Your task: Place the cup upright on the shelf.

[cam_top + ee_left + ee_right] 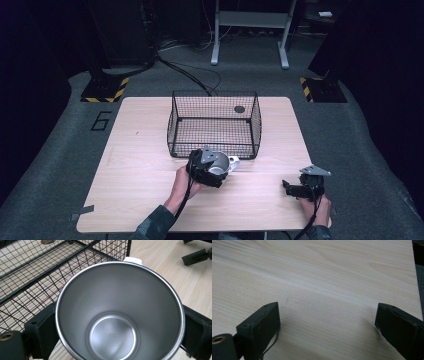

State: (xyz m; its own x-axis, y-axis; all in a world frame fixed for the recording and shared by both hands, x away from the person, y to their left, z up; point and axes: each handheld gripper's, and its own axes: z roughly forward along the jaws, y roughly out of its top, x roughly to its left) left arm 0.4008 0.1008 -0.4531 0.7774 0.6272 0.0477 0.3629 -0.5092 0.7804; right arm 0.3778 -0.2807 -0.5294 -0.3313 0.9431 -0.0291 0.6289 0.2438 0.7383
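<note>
My left gripper pinches a shiny steel cup, mouth tilted toward my camera, white handle toward the wire basket just beside it. My right gripper hovers over the surface, jaws spread.

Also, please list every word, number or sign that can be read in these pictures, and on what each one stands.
"6": a large dark numeral on the grey floor, left of the table.
A small stamped mark on the inner bottom of the steel cup that the left gripper holds: too faint to read with certainty.
Nothing else is legible.
</note>
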